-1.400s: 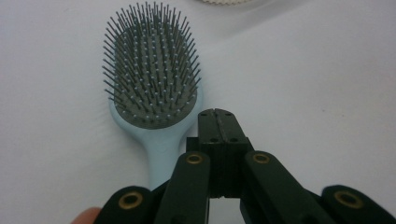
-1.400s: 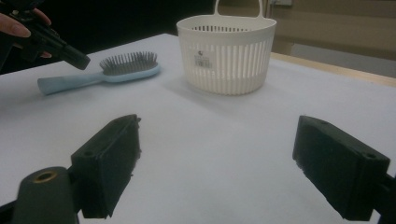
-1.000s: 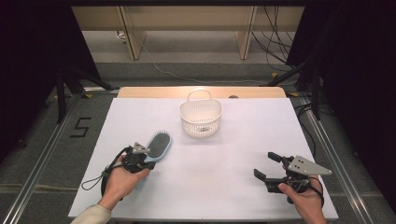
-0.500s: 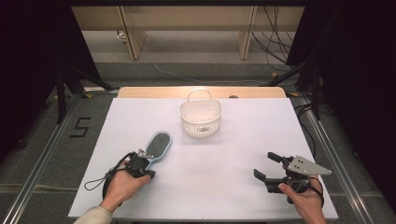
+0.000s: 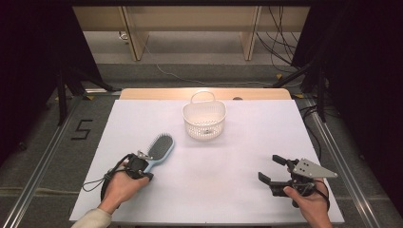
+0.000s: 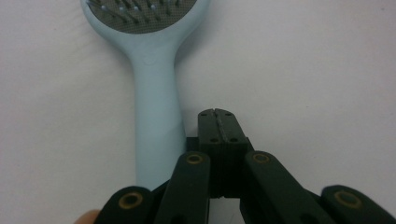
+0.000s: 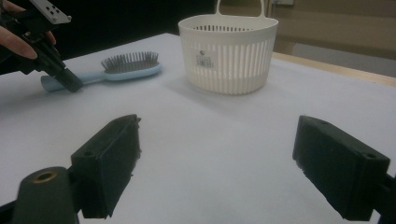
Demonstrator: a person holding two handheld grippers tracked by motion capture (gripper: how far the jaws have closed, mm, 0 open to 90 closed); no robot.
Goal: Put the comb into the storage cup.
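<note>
We see a lab recording bay: black curtains at nine o'clock, loose cables at one, white-covered table.

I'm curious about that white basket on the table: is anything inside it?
From above, the basket holds just one small dark speck on its floor, too tiny to identify. In the right gripper view its slatted wall hides the bottom.

We get even, bright overhead light on the white desk; surroundings beyond it fall off to near black. Basket throws a soft shadow toward us. High view is soft, low detail. Left gripper view: hairbrush reasonably sharp, near linkage blurred. Right gripper view: foreground blurred, mild edge distortion, no glare.
</note>
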